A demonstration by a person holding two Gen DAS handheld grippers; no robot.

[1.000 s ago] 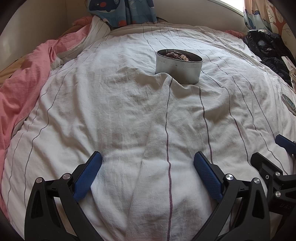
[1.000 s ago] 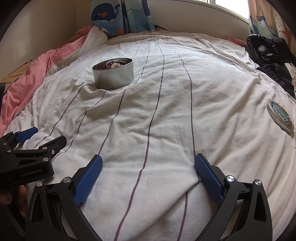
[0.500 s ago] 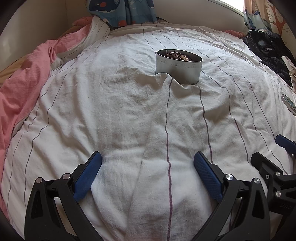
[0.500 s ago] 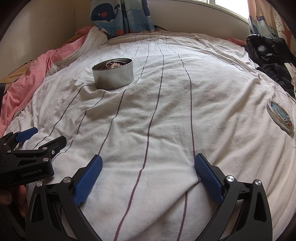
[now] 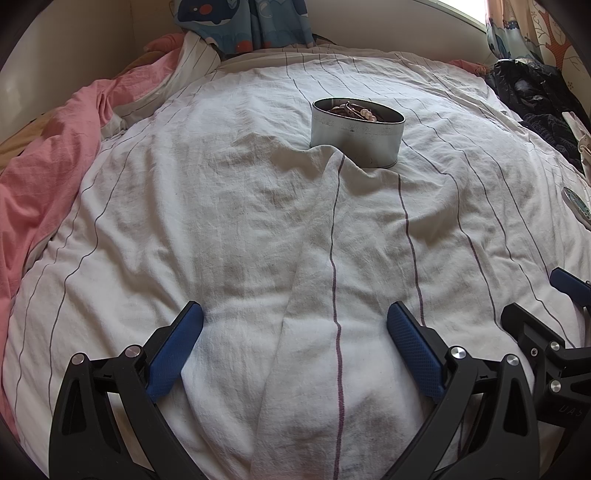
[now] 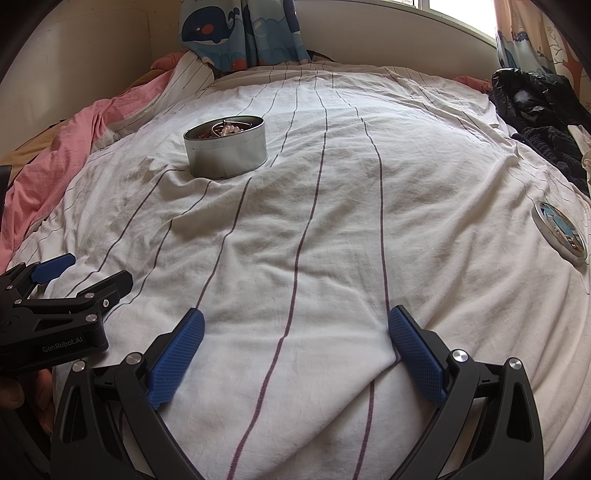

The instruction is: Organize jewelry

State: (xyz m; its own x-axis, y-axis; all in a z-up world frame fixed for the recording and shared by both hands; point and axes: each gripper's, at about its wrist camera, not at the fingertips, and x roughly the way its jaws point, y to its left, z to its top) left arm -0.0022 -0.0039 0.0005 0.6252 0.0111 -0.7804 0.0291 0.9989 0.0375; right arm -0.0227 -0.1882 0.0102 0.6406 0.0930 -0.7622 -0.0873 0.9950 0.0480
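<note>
A round metal tin (image 5: 356,136) holding a heap of jewelry (image 5: 352,110) stands on the white striped sheet (image 5: 221,206), far ahead of both grippers; it also shows in the right wrist view (image 6: 226,151) at upper left. The tin's lid (image 6: 560,232), with a blue picture, lies flat at the right edge of the bed. My left gripper (image 5: 293,343) is open and empty, low over the sheet. My right gripper (image 6: 295,345) is open and empty too. Each gripper shows at the edge of the other's view.
A pink blanket (image 5: 44,173) is bunched along the left. Dark clothes (image 6: 535,110) are piled at the far right. A whale-print curtain (image 6: 240,33) hangs at the back wall. A fold of sheet rises in front of the tin.
</note>
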